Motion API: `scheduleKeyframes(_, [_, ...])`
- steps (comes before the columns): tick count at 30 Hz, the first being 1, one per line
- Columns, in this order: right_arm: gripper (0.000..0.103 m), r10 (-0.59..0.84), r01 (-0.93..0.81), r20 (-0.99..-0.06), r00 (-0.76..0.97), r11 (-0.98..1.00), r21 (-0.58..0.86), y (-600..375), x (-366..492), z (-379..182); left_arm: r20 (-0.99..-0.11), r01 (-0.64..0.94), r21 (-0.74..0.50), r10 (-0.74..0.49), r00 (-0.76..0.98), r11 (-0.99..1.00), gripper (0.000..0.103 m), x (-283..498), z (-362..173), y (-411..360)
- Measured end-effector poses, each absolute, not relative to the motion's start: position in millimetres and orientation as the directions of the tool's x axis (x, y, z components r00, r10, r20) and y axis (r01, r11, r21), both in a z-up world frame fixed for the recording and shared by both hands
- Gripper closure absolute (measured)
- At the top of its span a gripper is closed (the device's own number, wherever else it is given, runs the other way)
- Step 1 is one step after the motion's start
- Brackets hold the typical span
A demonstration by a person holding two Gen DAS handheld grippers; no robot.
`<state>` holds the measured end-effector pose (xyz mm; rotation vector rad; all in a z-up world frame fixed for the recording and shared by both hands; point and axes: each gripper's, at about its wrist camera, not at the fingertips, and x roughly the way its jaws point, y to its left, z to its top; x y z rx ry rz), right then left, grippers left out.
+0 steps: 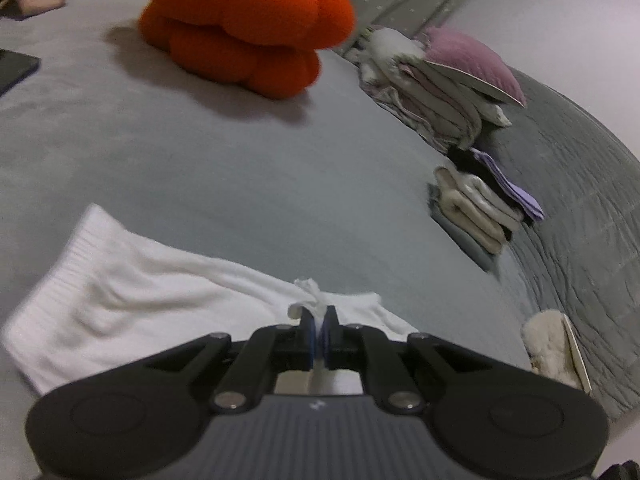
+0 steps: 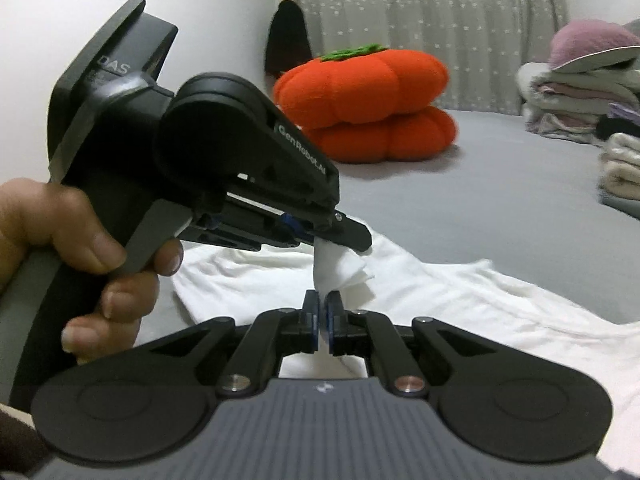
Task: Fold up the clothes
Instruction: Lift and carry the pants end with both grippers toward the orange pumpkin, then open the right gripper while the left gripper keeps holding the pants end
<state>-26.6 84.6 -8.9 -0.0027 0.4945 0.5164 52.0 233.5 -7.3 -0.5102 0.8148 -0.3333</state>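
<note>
Covering the bed, grey sheet (image 1: 248, 184), starred curtain (image 2: 440, 20), white wall (image 2: 220, 12)

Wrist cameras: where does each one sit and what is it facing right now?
Left wrist: on the left gripper, looking along shut fingers pinching the white garment on the grey bed.
Right wrist: on the right gripper, also pinching it; shows the left gripper and the hand holding it.
Shared: orange pumpkin cushion, folded piles.

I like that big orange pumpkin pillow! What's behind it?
Behind the orange pumpkin pillow hangs a grey curtain with tiny white dots, plus a dark pointed shape by the wall. The pillow hides whatever sits lower down.
</note>
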Motion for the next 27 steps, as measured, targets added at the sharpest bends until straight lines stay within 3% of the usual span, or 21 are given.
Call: scheduleKeyframes(27, [0.095, 0.602, -0.558, -0.485, 0.635, 0.791, 0.251, 157.3, -5.8, -31.8, -0.671, -0.128, -0.541, -0.335, 0.662, 0.831, 0.099, 61.4, -36.0, 318.0])
